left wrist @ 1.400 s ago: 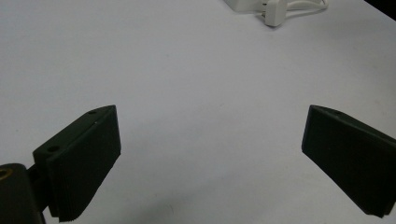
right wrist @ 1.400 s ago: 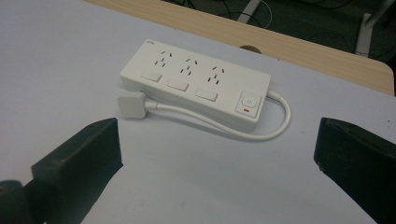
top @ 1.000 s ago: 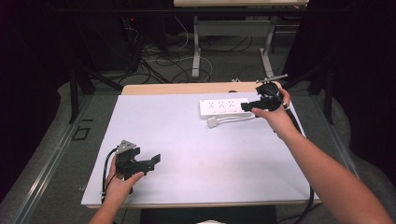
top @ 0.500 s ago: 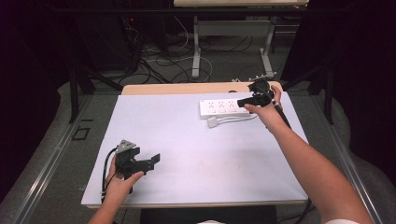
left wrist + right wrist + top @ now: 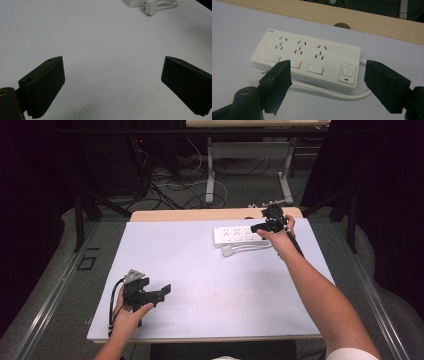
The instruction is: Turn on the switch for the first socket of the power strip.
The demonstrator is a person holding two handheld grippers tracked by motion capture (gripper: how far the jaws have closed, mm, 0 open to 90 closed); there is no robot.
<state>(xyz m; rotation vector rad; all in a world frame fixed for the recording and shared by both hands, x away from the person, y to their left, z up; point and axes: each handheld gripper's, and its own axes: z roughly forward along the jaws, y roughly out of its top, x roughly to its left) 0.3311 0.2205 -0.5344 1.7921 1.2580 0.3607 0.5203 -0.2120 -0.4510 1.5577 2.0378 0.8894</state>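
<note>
A white power strip with three sockets lies at the far right of the white mat. Its cord loops along its near side to a white plug. My right gripper hovers over the strip's right end, pointing left. In the right gripper view the strip and its power button lie just beyond my right gripper. Its jaws have just been closing, still stand apart and press on nothing. My left gripper rests near the front left, and in the left gripper view my left gripper stands wide open over bare mat.
The white mat covers most of a wooden table, which has a cable hole behind the strip. The plug sits far ahead of the left gripper. Cables and desk legs stand on the floor beyond.
My right hand has moved left and down, closer to the power strip's right end, and its jaws have narrowed. The left hand has not moved.
</note>
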